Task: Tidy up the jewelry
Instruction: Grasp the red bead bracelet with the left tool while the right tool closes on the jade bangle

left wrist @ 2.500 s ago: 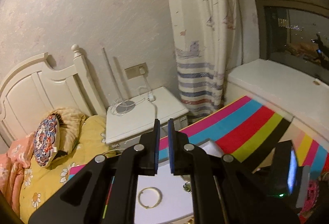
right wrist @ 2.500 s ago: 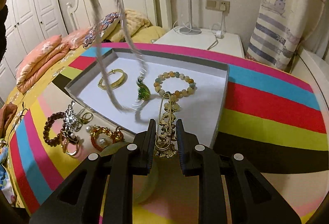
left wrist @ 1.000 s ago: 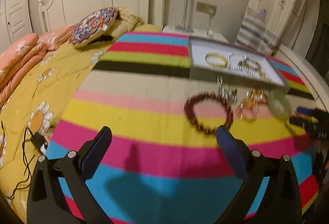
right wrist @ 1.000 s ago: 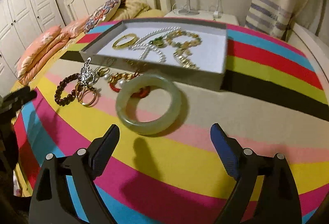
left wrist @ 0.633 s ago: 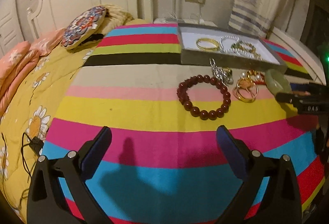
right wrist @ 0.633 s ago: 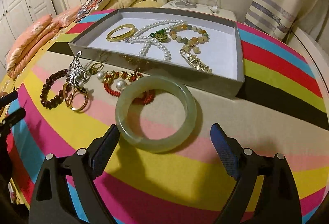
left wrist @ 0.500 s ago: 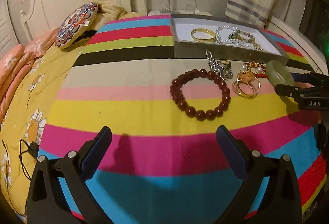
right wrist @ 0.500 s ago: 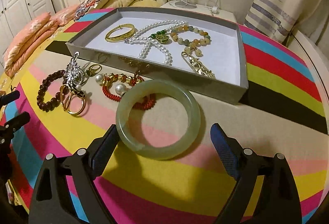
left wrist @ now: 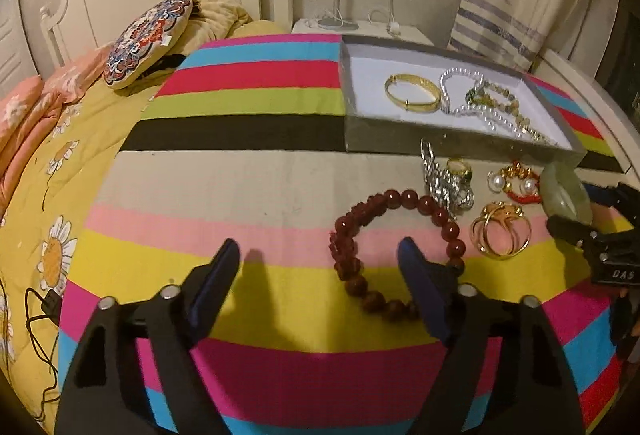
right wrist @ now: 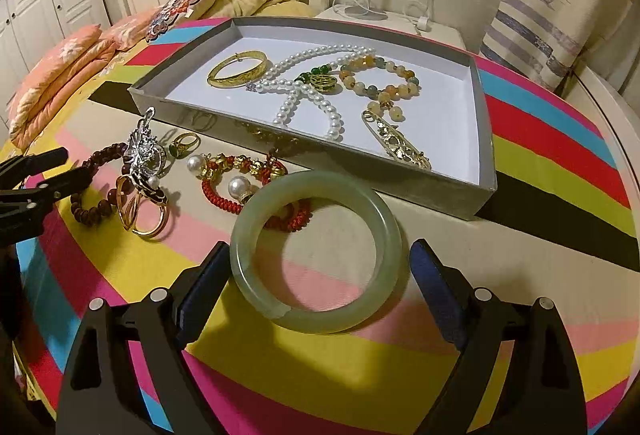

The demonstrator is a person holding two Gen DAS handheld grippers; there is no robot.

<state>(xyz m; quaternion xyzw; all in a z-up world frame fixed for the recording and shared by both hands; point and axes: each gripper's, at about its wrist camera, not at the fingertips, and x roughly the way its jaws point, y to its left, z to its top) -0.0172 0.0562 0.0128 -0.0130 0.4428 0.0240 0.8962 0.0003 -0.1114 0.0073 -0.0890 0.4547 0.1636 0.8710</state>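
Observation:
A dark red bead bracelet point(left wrist: 408, 197) lies on the striped blanket. My left gripper point(left wrist: 320, 275) hangs over its near left part with its jaws closing; the right finger point(left wrist: 420, 283) sits inside the ring, and no pad presses on the beads. A pale green jade bangle point(right wrist: 316, 181) lies flat between the fingers of my right gripper point(right wrist: 320, 275), which is open; the left pad is close to its rim and the right pad stands apart. Behind it, the grey tray point(right wrist: 400, 187) holds a gold bangle point(right wrist: 238, 73), a pearl necklace point(right wrist: 308, 91) and a beaded bracelet point(right wrist: 380, 75).
Loose on the blanket between the two grippers are a silver brooch point(right wrist: 144, 151), gold rings point(right wrist: 140, 211) and a red cord bracelet with pearls point(right wrist: 240, 171). A round cushion point(left wrist: 148, 35) and a white headboard stand behind, with a nightstand point(right wrist: 384, 15) beyond the tray.
My left gripper has moved in over the red bead bracelet, and its jaws have narrowed. The right gripper has edged a little closer to the jade bangle.

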